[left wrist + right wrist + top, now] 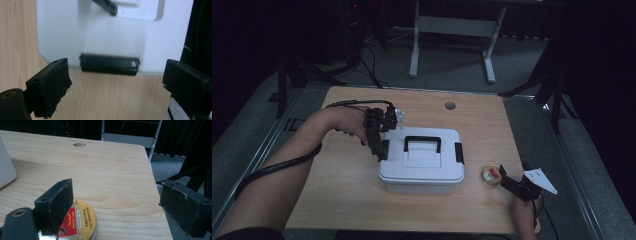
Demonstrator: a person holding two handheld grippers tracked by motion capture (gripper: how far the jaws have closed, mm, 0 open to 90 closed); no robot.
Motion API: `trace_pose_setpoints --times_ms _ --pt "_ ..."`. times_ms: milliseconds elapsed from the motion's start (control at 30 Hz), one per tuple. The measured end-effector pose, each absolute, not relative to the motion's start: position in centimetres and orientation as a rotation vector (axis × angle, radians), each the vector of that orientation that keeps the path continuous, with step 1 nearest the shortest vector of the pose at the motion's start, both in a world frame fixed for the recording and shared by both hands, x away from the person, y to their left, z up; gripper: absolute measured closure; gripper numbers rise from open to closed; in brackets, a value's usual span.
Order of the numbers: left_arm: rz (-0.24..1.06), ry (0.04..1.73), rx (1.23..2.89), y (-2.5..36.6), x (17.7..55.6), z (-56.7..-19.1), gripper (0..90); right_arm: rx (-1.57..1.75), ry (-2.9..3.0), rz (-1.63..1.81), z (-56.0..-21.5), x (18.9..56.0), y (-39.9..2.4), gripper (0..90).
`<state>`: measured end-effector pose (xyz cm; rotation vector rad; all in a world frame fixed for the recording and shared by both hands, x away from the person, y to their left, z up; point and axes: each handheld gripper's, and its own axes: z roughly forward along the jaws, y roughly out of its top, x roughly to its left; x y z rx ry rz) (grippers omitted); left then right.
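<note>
A white plastic box (422,162) with a black handle (422,143) sits shut in the middle of the wooden table (342,190). My left gripper (381,149) is at the box's left end, open. In the left gripper view its jaws (115,75) stand wide apart, just short of the black side latch (108,64), which lies closed against the box lid (75,30). My right gripper (506,179) is open beside a round gold tin with a red label (491,173). In the right gripper view the tin (81,220) lies partly under the left jaw of this gripper (117,195).
A second black latch (459,152) is on the box's right end. A round cable hole (450,105) is in the table's far side. The table's right edge (155,190) runs close to the right gripper. A white desk frame (452,27) stands on the floor beyond.
</note>
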<state>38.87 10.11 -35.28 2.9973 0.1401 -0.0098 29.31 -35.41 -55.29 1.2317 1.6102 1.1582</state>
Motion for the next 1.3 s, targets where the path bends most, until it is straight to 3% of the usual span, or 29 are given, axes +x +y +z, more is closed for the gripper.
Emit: trace_pose_setpoints --times_ms 567,867,1067,1300 --pt "-0.024 0.072 3.034 6.4 40.1 -35.7 6.9 1.239 1.606 1.171 -55.3 29.3 -35.5 11.2" --pt "-0.034 0.038 3.063 4.9 40.2 -35.9 13.9 1.239 1.606 1.175 -55.3 29.3 -35.5 11.2" --pt "-0.017 0.02 3.096 4.1 40.4 -36.1 23.4 1.239 1.607 1.177 -55.3 29.2 -35.6 11.3" --pt "-0.033 -0.006 3.106 3.3 40.6 -36.6 44.5 1.242 1.605 1.181 -55.3 29.2 -35.6 11.2"
